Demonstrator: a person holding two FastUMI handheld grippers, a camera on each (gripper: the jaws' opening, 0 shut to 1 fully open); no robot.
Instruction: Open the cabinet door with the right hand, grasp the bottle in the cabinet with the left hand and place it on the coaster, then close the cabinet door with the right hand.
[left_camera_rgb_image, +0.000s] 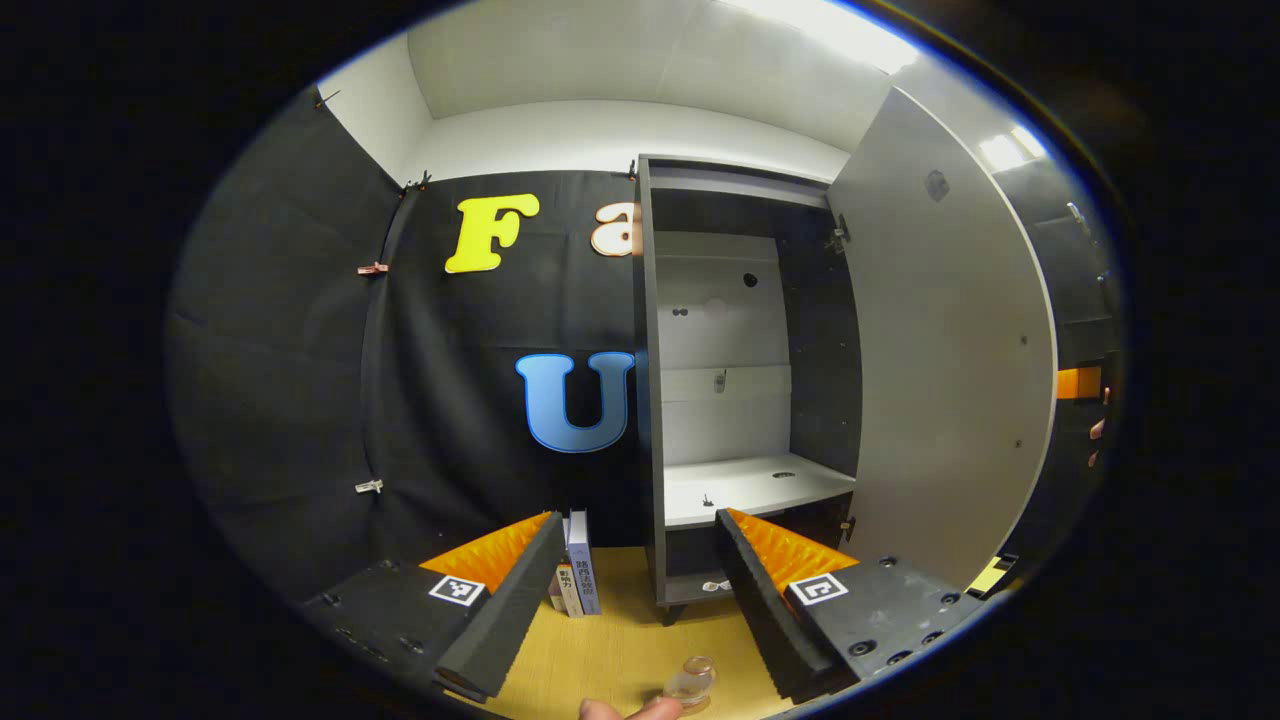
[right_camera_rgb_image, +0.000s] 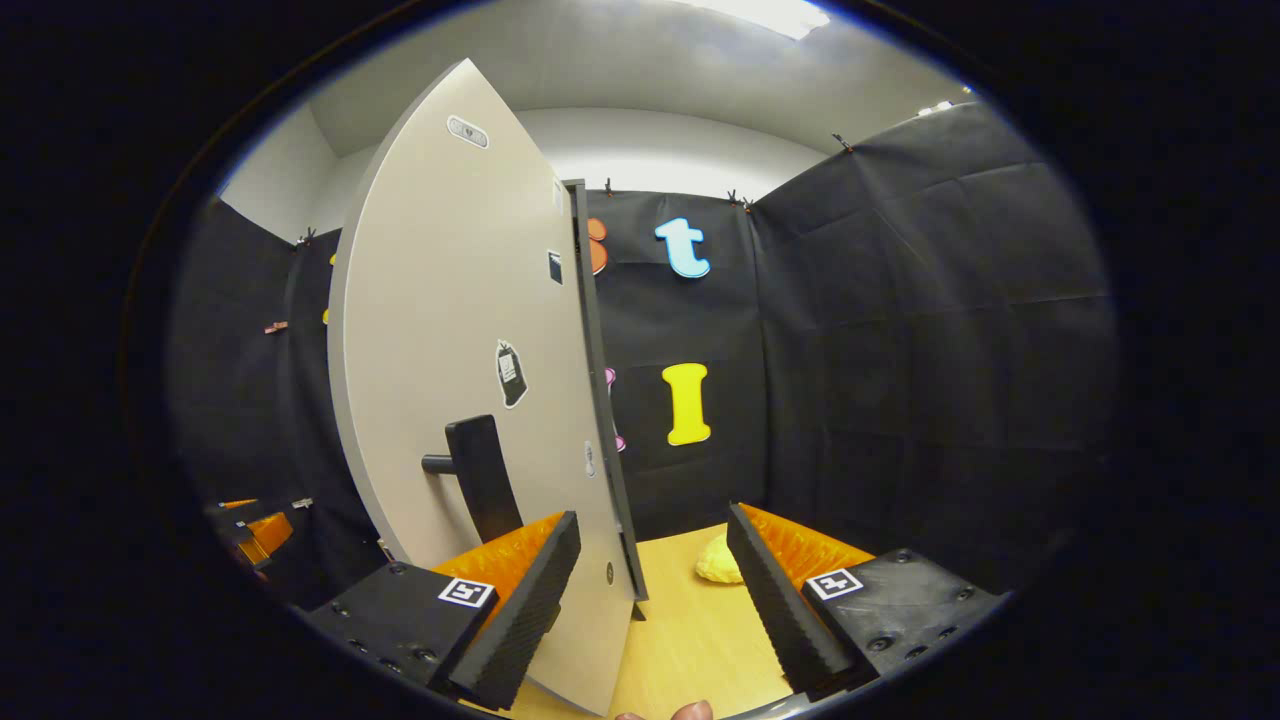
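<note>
**A:** Fingertip at the bottom edge of the left gripper view, and just past it a clear glass thing (left_camera_rgb_image: 690, 682) on the wooden table (left_camera_rgb_image: 620, 650) — bottle on its coaster? Can't tell from here; too small and half cut off.

**B:** Noted. Left gripper (left_camera_rgb_image: 635, 600)?

**A:** Fingers spread wide, nothing between them. Held level, aimed at the cabinet (left_camera_rgb_image: 745, 400), low against its front. Left of the cabinet's foot, some books (left_camera_rgb_image: 575, 565) stand upright against the black wall.

**B:** Inside the cabinet?

**A:** Shelf (left_camera_rgb_image: 750, 485) looks bare apart from small fittings. No bottle on it that I can make out. So my guess: the bottle is out, and the glass thing in front of the cabinet is it. Door (left_camera_rgb_image: 950, 380) swung fully out to the cabinet's right, which makes sense: it leaves the opening free for the left hand's reach.

**B:** Right gripper view now.

**A:** Right gripper (right_camera_rgb_image: 650, 600) open too, pads apart, clamped on nothing. The door's free edge (right_camera_rgb_image: 600, 400) stands between the fingers, nearer the left one; contact unclear. Black handle (right_camera_rgb_image: 480, 485) sits on the door face, just beyond the left finger (right_camera_rgb_image: 520, 600).

**B:** Pose?

**A:** Level, pointing along the door's edge, table beneath. Yellow lump (right_camera_rgb_image: 718, 562) on the table right of the door, near the wall. I'd judge closing is the step in hand; a push on the face would do.
</note>
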